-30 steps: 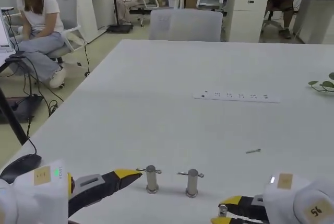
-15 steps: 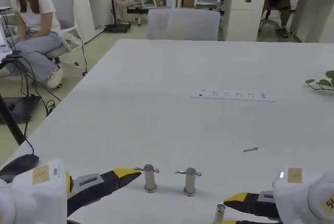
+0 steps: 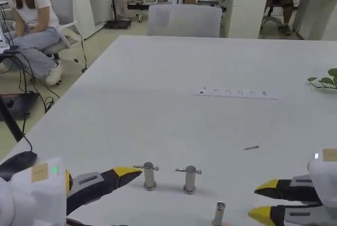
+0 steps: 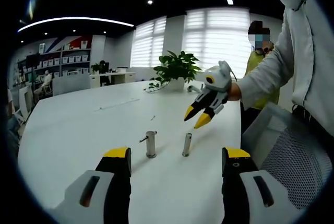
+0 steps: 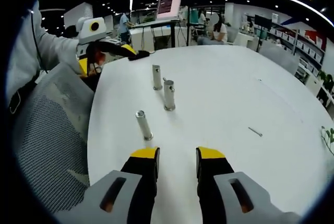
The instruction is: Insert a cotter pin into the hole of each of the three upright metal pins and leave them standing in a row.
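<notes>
At lower right, right tool [image 3: 254,201] sits spread, empty; left tool [image 4: 177,153] spread too. Best to pinch loose cotter [image 3: 251,147] by one end and feed it level through bare pin [image 3: 218,213].

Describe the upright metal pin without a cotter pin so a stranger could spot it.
On the white table, three short silver metal pins stand near the front edge. It is the nearest one, forward of the pair; no thin wire crosses its head.
</notes>
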Demonstrator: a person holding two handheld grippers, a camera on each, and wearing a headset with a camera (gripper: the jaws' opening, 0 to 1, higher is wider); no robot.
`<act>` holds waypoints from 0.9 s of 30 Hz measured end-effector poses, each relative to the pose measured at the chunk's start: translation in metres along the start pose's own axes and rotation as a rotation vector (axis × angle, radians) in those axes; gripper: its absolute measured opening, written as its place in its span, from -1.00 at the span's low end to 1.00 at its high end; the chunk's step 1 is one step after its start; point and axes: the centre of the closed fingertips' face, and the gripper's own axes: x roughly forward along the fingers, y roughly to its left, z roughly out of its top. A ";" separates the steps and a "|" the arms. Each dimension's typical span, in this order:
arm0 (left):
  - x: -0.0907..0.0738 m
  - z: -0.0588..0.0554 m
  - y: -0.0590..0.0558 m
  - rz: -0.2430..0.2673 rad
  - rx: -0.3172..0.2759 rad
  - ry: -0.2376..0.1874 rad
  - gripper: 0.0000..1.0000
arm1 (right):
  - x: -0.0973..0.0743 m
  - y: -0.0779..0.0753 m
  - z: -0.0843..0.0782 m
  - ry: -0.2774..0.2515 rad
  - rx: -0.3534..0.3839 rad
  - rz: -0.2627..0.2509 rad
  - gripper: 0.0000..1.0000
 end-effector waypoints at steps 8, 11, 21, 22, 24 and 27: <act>0.001 -0.002 0.002 0.000 -0.006 0.005 0.40 | -0.004 -0.049 -0.002 0.060 -0.010 -0.045 -0.42; 0.000 -0.004 0.003 0.003 -0.016 0.005 0.40 | -0.002 -0.066 -0.001 0.089 -0.009 -0.048 -0.43; -0.004 -0.010 0.007 0.023 -0.039 0.011 0.39 | 0.016 -0.107 0.004 0.205 -0.110 -0.054 -0.53; -0.004 -0.011 0.007 0.026 -0.041 0.012 0.39 | 0.018 -0.111 0.004 0.213 -0.120 -0.057 -0.58; -0.006 -0.012 0.009 0.034 -0.046 0.013 0.39 | 0.023 -0.119 0.001 0.245 -0.138 -0.059 -0.64; -0.008 -0.014 0.009 0.044 -0.053 0.016 0.39 | 0.031 -0.131 -0.001 0.273 -0.168 -0.062 -0.69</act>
